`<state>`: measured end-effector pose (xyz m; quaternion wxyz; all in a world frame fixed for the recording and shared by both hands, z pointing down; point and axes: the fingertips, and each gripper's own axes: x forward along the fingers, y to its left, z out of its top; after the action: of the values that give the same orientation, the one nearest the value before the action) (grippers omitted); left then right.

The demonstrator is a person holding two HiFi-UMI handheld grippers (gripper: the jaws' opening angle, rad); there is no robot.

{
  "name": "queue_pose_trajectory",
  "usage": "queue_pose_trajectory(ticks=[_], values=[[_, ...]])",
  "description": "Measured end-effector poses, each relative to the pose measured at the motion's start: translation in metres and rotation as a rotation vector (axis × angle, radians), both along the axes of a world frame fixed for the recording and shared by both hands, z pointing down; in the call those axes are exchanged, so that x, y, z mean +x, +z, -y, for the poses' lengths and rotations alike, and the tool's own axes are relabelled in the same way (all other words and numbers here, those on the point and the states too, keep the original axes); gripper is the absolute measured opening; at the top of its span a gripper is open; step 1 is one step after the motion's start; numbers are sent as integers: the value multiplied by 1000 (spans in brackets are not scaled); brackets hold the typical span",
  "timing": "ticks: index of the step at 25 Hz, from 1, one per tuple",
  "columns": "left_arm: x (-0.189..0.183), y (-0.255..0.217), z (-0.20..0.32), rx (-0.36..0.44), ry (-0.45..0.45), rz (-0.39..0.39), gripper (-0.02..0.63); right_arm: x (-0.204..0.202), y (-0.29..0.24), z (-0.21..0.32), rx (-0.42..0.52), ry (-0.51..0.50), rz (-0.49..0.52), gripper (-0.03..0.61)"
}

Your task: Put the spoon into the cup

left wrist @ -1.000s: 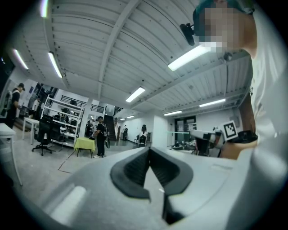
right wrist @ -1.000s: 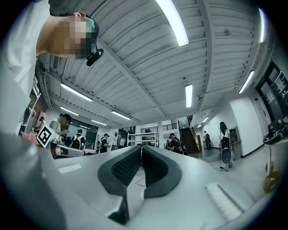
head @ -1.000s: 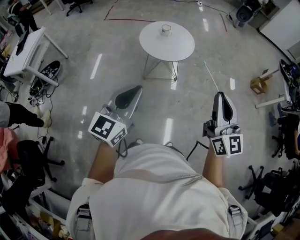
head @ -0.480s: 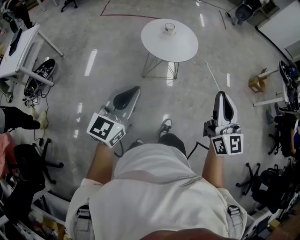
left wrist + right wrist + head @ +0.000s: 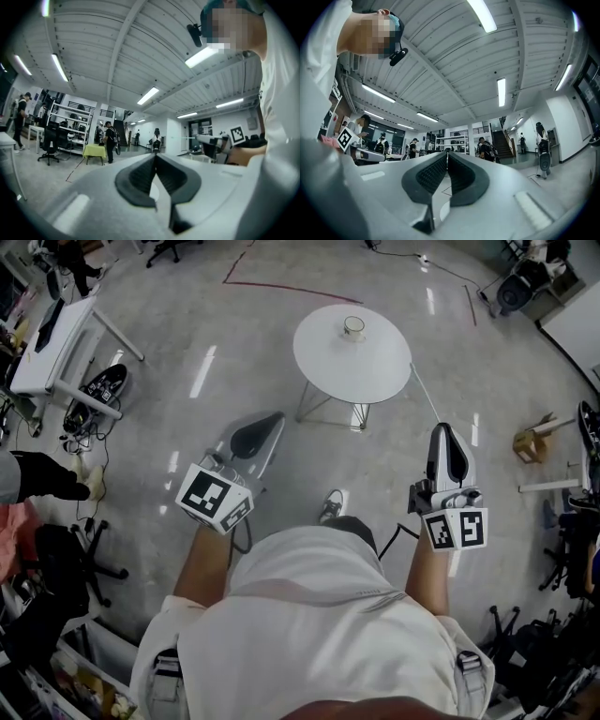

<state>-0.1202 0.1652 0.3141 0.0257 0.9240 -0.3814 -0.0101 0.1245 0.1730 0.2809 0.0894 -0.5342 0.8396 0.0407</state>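
A small white cup (image 5: 353, 327) stands near the far side of a round white table (image 5: 375, 367) ahead of me on the grey floor. My right gripper (image 5: 443, 427) is shut on a thin pale spoon (image 5: 427, 395), whose long handle sticks out forward toward the table's right edge. In the right gripper view the jaws (image 5: 446, 152) are pressed together and the spoon is hard to make out. My left gripper (image 5: 277, 416) is shut and holds nothing; its jaws meet at the tip (image 5: 155, 154). Both grippers are held at waist height, well short of the table.
A white desk (image 5: 52, 343) stands at the left with a bag beneath it. Black office chairs (image 5: 66, 559) crowd the lower left, and a wooden box (image 5: 534, 442) sits at the right. Red tape (image 5: 281, 287) marks the floor beyond the table. My shoe (image 5: 330, 507) steps forward.
The table and cup have shifted lower and slightly right in the head view as I walk toward them. Both grippers keep the same pose, and the spoon stays in the right one.
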Motion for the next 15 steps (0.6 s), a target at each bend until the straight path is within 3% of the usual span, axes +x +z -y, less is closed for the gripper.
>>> queue_pose_trajectory(ticks=[10, 15], values=[[127, -8, 133, 0, -2, 29, 0, 126, 7, 142, -24, -10, 26, 11], [158, 6, 179, -29, -7, 51, 0, 154, 24, 199, -55, -28, 34, 11]])
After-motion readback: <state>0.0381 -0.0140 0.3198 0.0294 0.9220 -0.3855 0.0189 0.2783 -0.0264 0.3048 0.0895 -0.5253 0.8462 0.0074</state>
